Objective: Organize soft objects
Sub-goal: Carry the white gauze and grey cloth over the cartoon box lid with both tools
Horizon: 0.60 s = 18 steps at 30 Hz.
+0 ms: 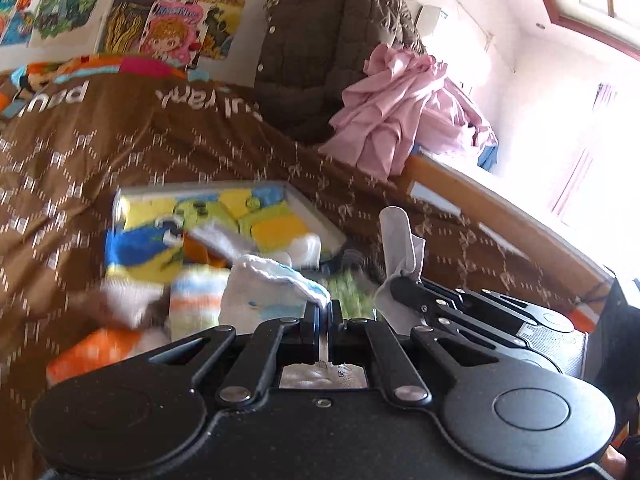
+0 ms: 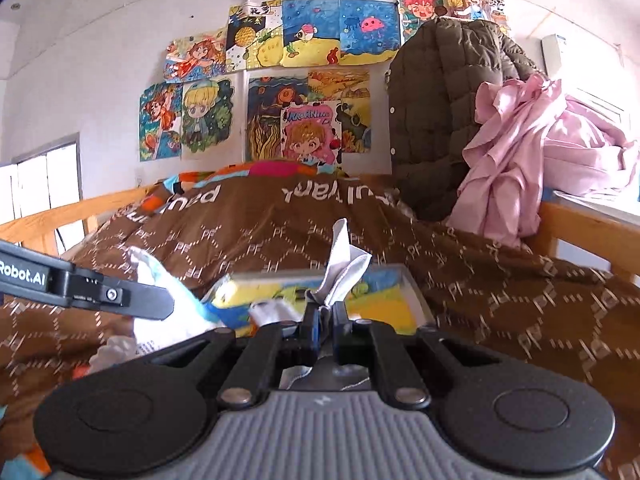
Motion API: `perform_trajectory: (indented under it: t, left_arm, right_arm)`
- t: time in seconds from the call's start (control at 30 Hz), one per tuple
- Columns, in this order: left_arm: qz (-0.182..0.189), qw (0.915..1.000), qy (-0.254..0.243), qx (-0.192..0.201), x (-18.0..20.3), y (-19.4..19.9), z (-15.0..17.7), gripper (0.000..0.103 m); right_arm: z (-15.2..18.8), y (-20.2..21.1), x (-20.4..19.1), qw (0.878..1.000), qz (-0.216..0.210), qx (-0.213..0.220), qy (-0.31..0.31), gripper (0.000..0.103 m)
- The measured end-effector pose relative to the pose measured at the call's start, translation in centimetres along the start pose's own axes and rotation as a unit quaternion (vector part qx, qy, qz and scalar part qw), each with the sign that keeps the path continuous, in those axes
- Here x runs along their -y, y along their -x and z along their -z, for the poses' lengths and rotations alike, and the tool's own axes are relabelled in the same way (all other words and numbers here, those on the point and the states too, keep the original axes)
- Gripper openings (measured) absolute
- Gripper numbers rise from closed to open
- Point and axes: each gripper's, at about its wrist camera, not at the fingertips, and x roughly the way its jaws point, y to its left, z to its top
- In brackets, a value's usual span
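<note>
We hold 2 socks above the brown bedspread [image 2: 500, 300]: a white sock [image 1: 272, 292] pinched in the left gripper [image 1: 325, 312], a grey sock [image 2: 340, 268] pinched in the right gripper [image 2: 325, 312]. Both jaws are clenched on fabric (no gap visible). We judge it best to carry each clear of the loose pile, over the sock tray [image 1: 308, 208], before letting go.
</note>
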Motion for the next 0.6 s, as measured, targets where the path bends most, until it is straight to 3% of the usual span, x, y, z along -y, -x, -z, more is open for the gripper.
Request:
perform_trajectory:
  t: [0.17, 0.33, 0.53, 0.6]
  left_arm:
    - [0.009, 0.9994, -0.019, 0.026, -1.2, -3.8, -4.0, 0.002]
    - [0.017, 0.9985, -0.036, 0.038, -4.0, -9.6, -7.3, 0.002]
    - [0.026, 0.9988, -0.023, 0.034, -8.1, -16.9, -10.0, 0.002]
    - [0.033, 0.999, -0.026, 0.015, -8.8, -19.4, -10.5, 0.002]
  right_arm:
    - [-2.3, -7.3, 2.0, 0.999, -0.012, -0.009, 0.042, 0.007]
    - [-3.7, -14.9, 4.3, 0.998, -0.033, -0.033, 0.044, 0.007]
    - [-3.3, -20.4, 6.5, 0.993, -0.03, -0.11, 0.037, 0.007]
    - [-2.8, -21.2, 6.5, 0.989, -0.025, -0.138, 0.045, 0.007]
